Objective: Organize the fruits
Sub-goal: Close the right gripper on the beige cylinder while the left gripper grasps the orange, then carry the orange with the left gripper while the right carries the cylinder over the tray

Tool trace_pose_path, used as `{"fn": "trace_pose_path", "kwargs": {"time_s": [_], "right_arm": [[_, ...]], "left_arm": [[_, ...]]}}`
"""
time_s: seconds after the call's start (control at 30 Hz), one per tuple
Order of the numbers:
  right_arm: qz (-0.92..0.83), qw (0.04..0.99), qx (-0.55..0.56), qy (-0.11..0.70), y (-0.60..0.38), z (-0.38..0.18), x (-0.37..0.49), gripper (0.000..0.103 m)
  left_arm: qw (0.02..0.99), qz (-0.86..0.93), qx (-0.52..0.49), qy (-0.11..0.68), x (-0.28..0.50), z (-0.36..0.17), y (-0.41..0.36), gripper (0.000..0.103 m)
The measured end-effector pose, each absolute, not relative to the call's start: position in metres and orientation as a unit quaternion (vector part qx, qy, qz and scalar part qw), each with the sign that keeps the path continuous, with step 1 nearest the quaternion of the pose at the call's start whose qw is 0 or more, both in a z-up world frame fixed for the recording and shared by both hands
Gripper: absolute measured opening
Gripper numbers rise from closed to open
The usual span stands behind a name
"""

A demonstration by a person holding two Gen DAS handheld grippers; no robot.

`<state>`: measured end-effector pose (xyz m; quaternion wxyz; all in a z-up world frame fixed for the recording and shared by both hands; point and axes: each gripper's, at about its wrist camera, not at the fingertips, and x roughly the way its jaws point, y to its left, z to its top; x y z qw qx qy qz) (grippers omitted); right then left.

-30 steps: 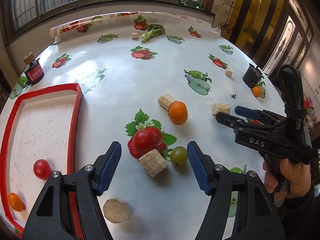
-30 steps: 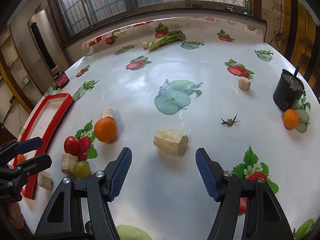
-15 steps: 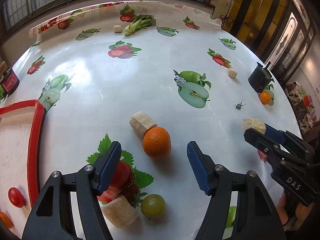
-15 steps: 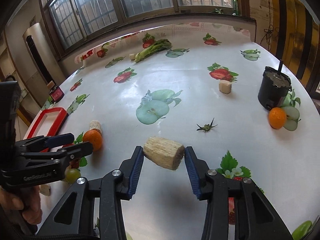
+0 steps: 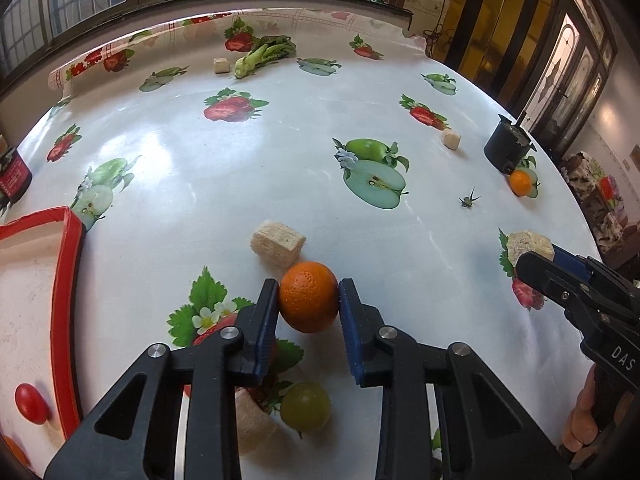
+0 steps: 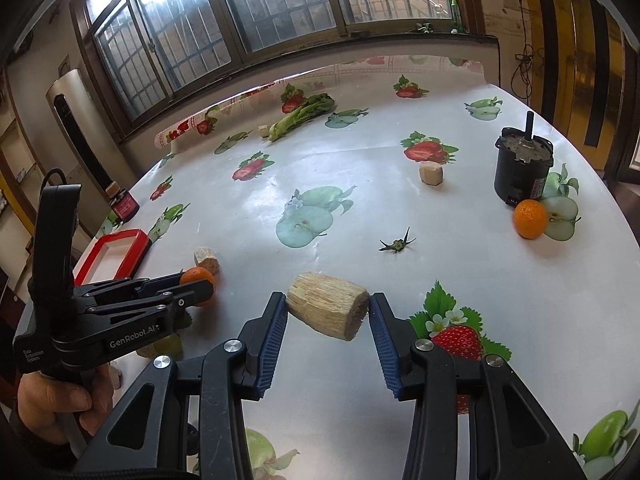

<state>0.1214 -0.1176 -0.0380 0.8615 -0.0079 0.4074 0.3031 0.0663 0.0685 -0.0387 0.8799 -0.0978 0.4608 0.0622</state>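
My left gripper [image 5: 308, 300] is shut on an orange [image 5: 308, 297] on the table. A green grape [image 5: 305, 407] and a beige chunk [image 5: 252, 420] lie just below it, partly hidden by the fingers. A red-rimmed tray [image 5: 68, 308] at the left holds a red cherry tomato [image 5: 31, 403]. My right gripper [image 6: 328, 312] is shut on a beige fibrous chunk [image 6: 328, 311], held slightly above the table. The left gripper [image 6: 192, 286] with the orange [image 6: 196, 278] shows at the left of the right wrist view.
A second orange [image 6: 530, 218] sits by a black motor [image 6: 522, 170] at the right. Beige chunks [image 5: 278, 242] [image 6: 431, 173], a leafy vegetable [image 6: 302, 116], a green stem [image 6: 397, 243] and a red-labelled jar [image 6: 123, 204] are on the fruit-print tablecloth.
My left gripper moved forward and closed on the orange. My right gripper closed on the beige chunk and lifted it slightly.
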Motion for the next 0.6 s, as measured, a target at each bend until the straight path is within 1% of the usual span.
{"fn": "trace_pose_path", "kwargs": {"time_s": [0.6], "right_arm": [[0.357,0.847,-0.034,0.392,-0.069,-0.023,0.08,0.044]], "left_arm": [[0.898,0.092,-0.124,0.411,-0.006,-0.002,0.104,0.027]]}}
